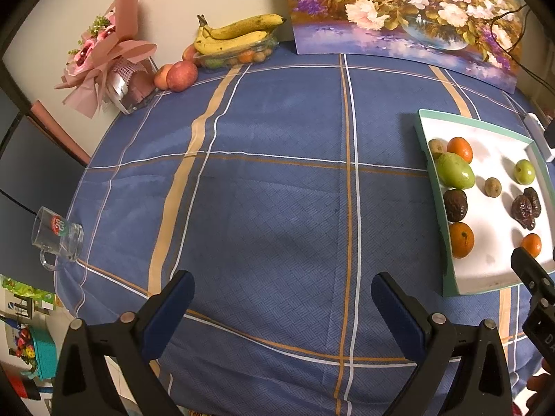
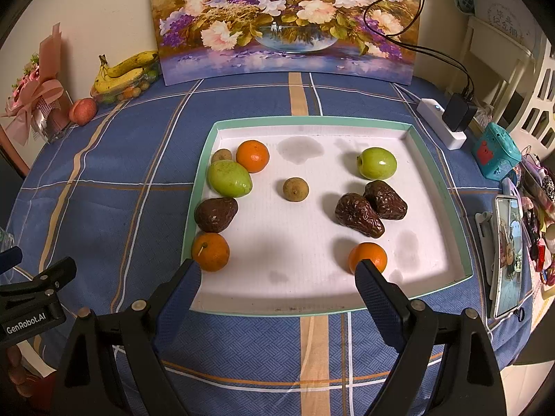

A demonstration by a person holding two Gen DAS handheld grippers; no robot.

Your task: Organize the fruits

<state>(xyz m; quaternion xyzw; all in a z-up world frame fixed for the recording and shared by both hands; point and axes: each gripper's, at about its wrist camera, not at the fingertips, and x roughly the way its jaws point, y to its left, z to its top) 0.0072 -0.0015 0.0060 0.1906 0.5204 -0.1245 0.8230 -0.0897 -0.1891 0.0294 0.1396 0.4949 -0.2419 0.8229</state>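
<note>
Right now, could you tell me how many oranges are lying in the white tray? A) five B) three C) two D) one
B: the white tray holds three oranges: one at the back left, one at the front left and one at the front right just beyond the right gripper's open fingers.

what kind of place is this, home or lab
Most likely a home, probably a dining or living room: a table with a blue plaid tablecloth, a flower painting leaning on the wall, a wrapped bouquet, and bananas on a fruit container.
</note>
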